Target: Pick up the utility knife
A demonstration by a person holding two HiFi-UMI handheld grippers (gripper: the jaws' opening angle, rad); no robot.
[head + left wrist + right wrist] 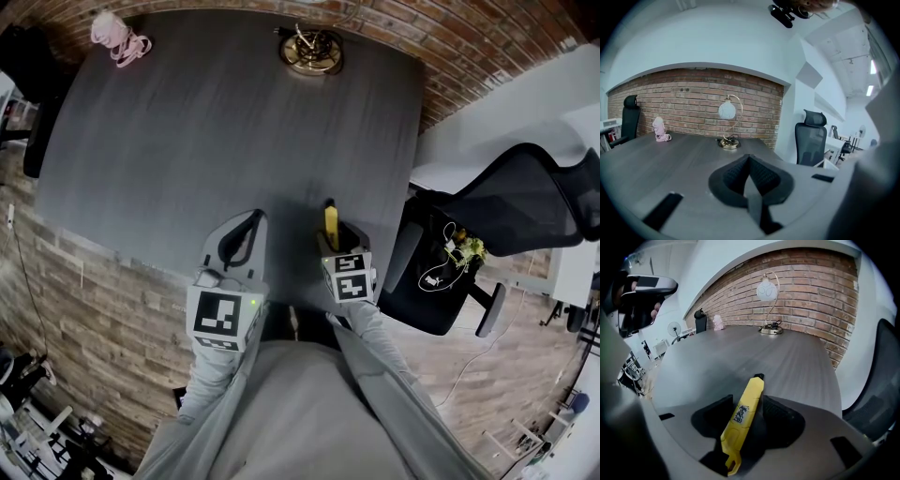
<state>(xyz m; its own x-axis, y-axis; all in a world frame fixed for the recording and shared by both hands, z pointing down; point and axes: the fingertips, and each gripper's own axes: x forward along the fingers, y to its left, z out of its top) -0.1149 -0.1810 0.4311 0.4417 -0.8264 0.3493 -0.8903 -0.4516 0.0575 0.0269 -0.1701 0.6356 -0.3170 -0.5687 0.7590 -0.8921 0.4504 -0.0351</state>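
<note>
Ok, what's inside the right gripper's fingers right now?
The yellow utility knife sits clamped in the right gripper, black tip pointing out over the grey table. The fingers hide the sides they press on, and no blade shows.

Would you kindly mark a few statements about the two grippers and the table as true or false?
1. The right gripper is shut on a yellow utility knife. True.
2. The left gripper grips something too. False: its jaws are together on nothing.
3. A lamp stands at the far edge of the table. True.
4. The table's far left corner is bare. False: a pink bundle lies there.
</note>
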